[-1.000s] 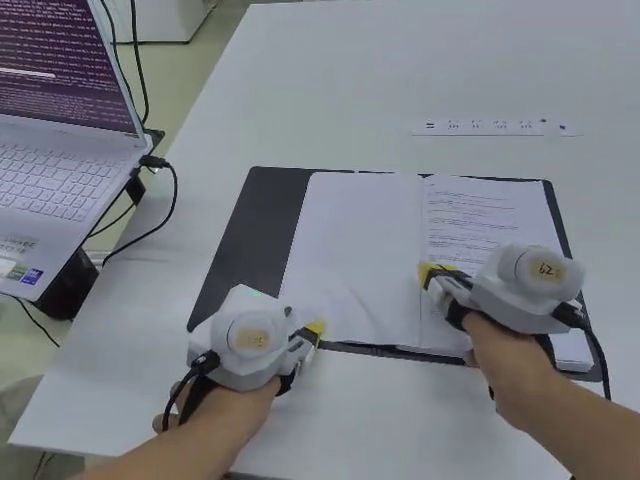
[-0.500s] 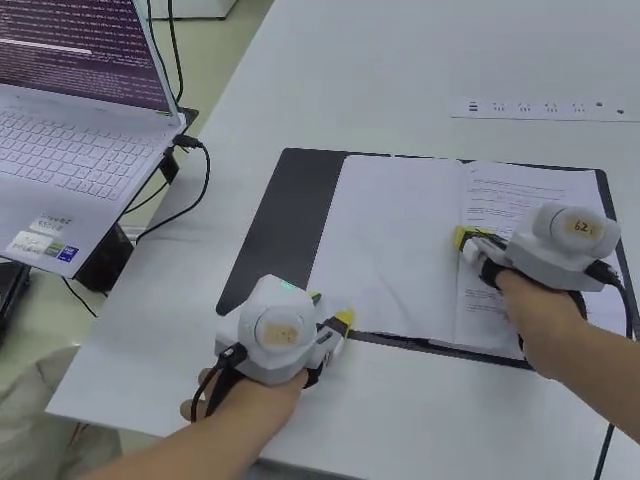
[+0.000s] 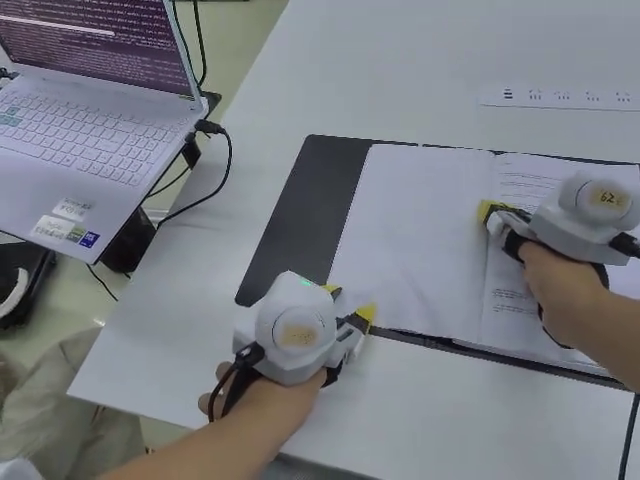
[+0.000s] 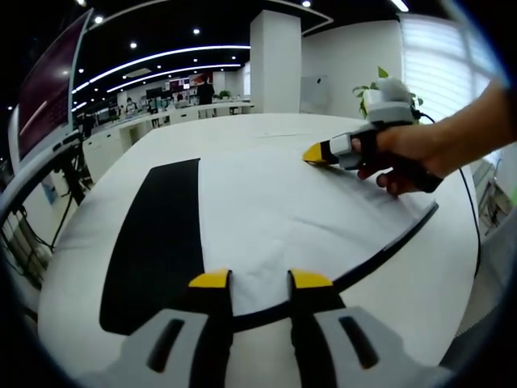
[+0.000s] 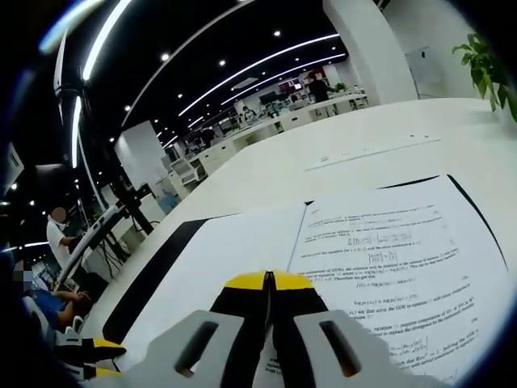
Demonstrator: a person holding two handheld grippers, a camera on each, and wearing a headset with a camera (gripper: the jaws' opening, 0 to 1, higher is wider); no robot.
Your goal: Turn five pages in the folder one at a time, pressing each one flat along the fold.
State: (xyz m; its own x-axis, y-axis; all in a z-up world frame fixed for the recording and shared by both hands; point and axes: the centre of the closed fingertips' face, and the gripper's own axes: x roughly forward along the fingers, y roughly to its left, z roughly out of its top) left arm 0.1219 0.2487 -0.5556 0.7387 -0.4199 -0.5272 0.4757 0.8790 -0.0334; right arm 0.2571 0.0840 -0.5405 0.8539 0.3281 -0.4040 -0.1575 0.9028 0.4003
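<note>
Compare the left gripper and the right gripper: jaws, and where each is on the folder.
Jaws: the left gripper is open, a clear gap between its tips; the right gripper is shut, tips together. Place: the left gripper sits at the near edge of the folder, below the blank page; the right gripper sits at the fold, beside the printed page. Both have yellow tips and point across the open folder.

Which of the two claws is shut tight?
The right claw, at the fold of the folder: its yellow tips touch. The left claw, by the folder's near edge, has a gap between its tips.
</note>
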